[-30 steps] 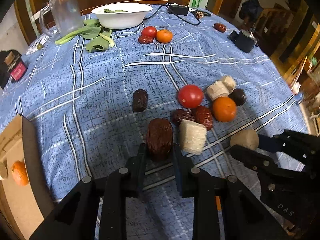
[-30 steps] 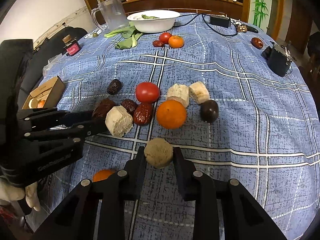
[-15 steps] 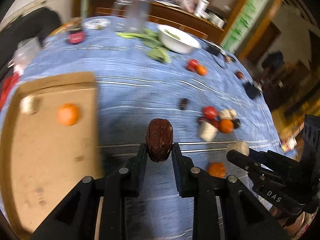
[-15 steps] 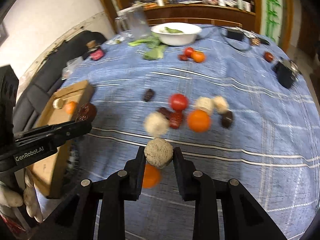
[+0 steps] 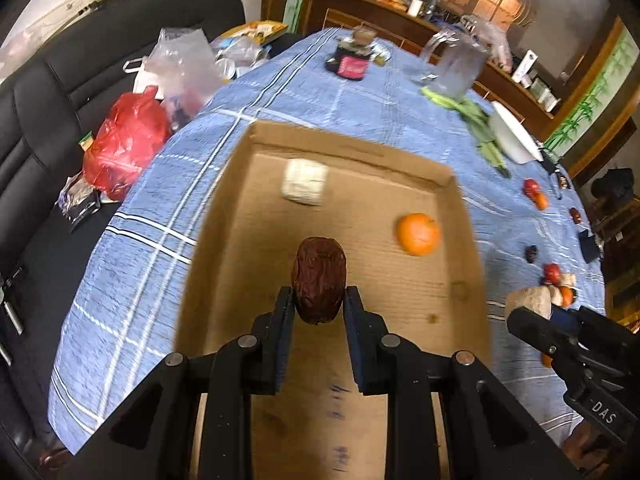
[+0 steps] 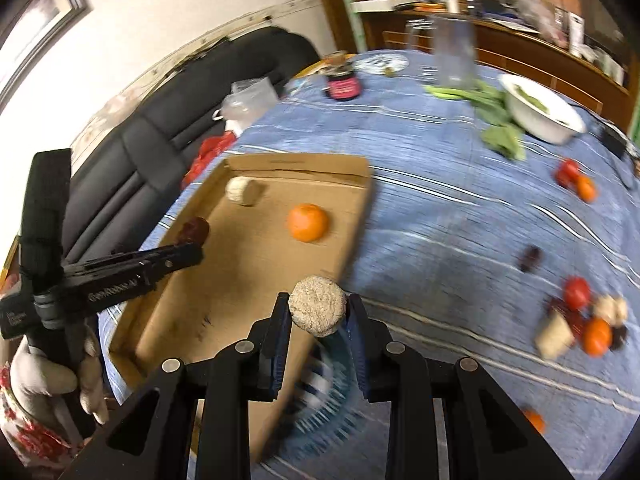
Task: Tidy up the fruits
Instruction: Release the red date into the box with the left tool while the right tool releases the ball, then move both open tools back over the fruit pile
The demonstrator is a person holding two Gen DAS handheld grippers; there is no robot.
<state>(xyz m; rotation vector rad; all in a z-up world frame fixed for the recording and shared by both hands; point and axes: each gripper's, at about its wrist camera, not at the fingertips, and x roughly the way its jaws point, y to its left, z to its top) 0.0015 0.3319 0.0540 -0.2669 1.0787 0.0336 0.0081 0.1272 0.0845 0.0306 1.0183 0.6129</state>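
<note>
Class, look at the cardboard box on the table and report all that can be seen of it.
The cardboard box is a shallow, open-topped tray of plain brown corrugated card with low upright walls. It lies flat on the blue checked tablecloth near the table's edge. Inside rest an orange and a pale block, apart from each other. Its floor shows small dark marks. The left gripper holds a dried date above it.

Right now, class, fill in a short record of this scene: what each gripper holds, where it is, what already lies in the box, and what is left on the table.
left gripper: shut on a dark red date, above the cardboard box
right gripper: shut on a round beige cake, over the box's near edge
in the box: an orange and a pale block, apart
on the tablecloth: a cluster of tomato, orange, dates and pale blocks
far end: white bowl, green leaves
</note>
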